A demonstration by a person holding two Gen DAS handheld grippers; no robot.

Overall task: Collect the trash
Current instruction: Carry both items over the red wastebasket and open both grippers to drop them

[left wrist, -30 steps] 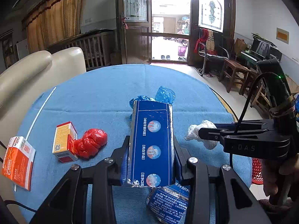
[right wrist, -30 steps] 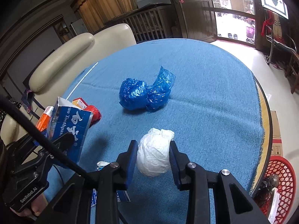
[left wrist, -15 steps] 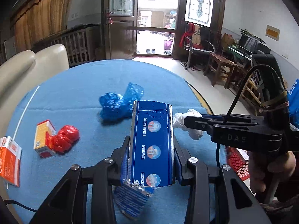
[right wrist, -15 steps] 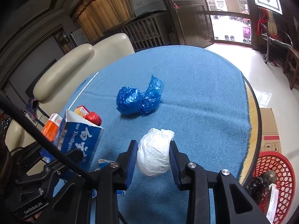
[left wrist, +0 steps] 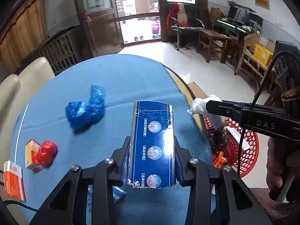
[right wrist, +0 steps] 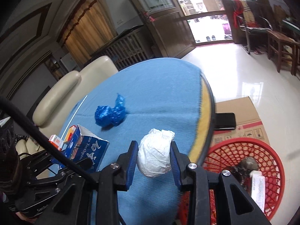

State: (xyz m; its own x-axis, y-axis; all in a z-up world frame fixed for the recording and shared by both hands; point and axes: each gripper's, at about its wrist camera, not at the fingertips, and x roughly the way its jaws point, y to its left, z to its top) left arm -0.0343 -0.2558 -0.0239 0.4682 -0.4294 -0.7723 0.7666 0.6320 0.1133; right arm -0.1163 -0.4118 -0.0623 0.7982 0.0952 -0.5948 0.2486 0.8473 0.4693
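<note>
My left gripper (left wrist: 152, 161) is shut on a blue toothpaste box (left wrist: 152, 140), held above the blue-clothed round table (left wrist: 120, 78). My right gripper (right wrist: 152, 156) is shut on a crumpled white paper ball (right wrist: 155, 153), near the table's right edge. In the left wrist view that white ball (left wrist: 202, 105) hangs beside the red mesh trash basket (left wrist: 249, 150). The red basket (right wrist: 243, 153) stands on the floor just right of the right gripper and holds some trash. On the cloth lie a blue plastic bag wad (left wrist: 84, 108), a red wad (left wrist: 46, 152) and a small orange box (left wrist: 31, 155).
An orange-and-white carton (left wrist: 14, 183) lies at the table's left edge. A cream chair (right wrist: 61, 93) stands behind the table. Flattened cardboard (right wrist: 241, 116) with a dark phone (right wrist: 225, 121) on it lies on the floor by the basket. Wooden chairs (left wrist: 213, 41) line the far wall.
Both grippers have swung right toward the table's edge with their loads. The red basket has come into fuller view, and the table's trash has slid left in both views.
</note>
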